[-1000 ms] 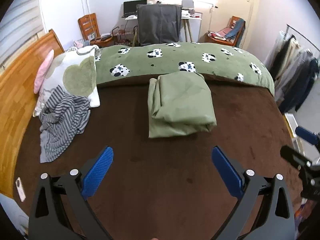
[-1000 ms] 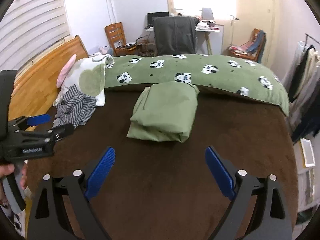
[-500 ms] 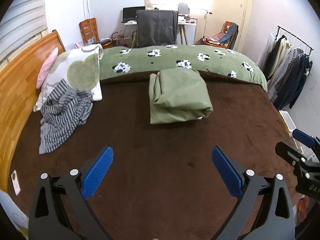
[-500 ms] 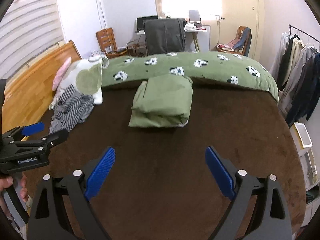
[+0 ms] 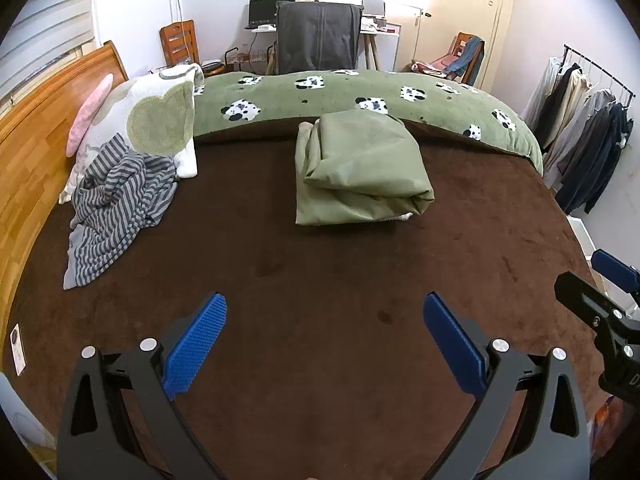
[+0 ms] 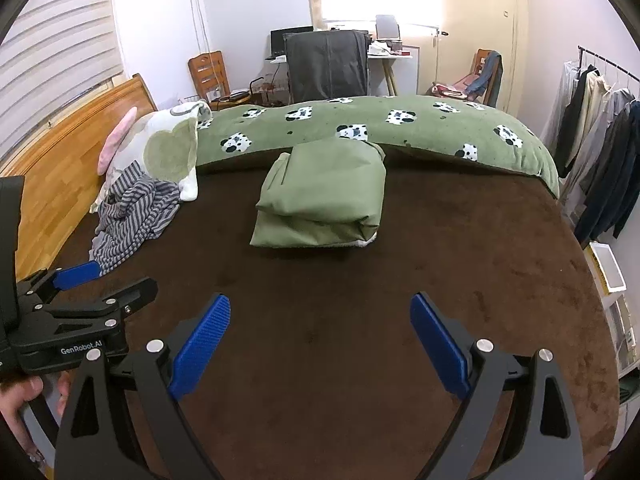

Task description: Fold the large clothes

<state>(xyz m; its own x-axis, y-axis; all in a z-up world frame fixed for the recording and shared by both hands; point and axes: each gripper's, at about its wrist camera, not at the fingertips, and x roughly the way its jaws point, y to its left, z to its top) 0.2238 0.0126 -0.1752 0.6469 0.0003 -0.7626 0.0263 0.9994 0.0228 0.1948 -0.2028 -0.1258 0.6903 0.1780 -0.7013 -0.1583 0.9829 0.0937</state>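
Brown plush covers the bed (image 5: 320,320), with a wooden headboard (image 5: 36,148) at the left and a clothes rack (image 5: 580,120) at the right. A green cow-print quilt (image 5: 360,96) runs along the far edge, and a pillow (image 5: 152,120) leans at far left.

Just in front of the quilt, near the middle of the bed, lies the green garment (image 5: 360,168), already folded into a thick, neat rectangle with a rolled edge at its near right and a bit of white lining showing under that corner. It looks padded and soft, fairly bulky but light, and its smooth shell may slip; a grip would hold best on the thick folded edge, through all layers.

A striped garment (image 5: 116,204) lies crumpled at the left against the pillow, thin and limp. It is likely next, best taken at two corners or the shoulders.

The left gripper (image 5: 322,312) and right gripper (image 6: 320,312) both hover over bare bed near the front, jaws spread wide, holding nothing, well apart from either garment.
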